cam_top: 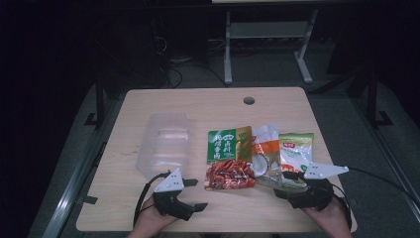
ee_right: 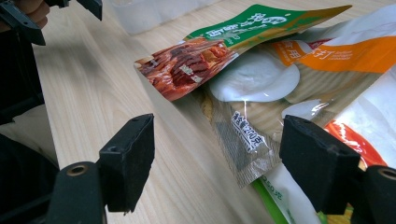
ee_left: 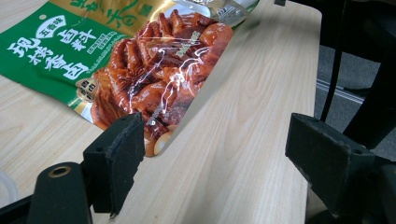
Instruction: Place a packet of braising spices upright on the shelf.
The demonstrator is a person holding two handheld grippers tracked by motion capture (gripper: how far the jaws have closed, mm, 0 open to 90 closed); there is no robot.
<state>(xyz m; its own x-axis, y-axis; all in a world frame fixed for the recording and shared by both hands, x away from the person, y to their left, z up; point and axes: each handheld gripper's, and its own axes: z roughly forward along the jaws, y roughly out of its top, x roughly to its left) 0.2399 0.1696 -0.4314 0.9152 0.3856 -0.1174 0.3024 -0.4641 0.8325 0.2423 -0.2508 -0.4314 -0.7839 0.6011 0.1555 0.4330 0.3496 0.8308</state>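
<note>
Bench (cam_top: 148, 208): light wood, cable hole at the far edge.
Left tongs (cam_top: 194, 194): open, nothing between the pads, near the front edge, pointing right toward the green packet; in the left gripper view (ee_left: 215, 154) the packet's near corner lies just ahead of the left pad.
Right tongs (cam_top: 286, 184): open, nothing clamped, pointing left at the near ends of the packets; in the right gripper view (ee_right: 217, 158) the clear packet's corner lies between the pads, not pressed.
Green packet (cam_top: 229, 158): flat on the bench, mid-front, red food print.
Clear packet (cam_top: 265, 156): orange band, overlapped by the green packet's right edge.
Pale green packet (cam_top: 297, 151): rightmost, touching the clear packet.
Plastic tray (cam_top: 166, 144): clear, left of the packets, apart from them.
</note>
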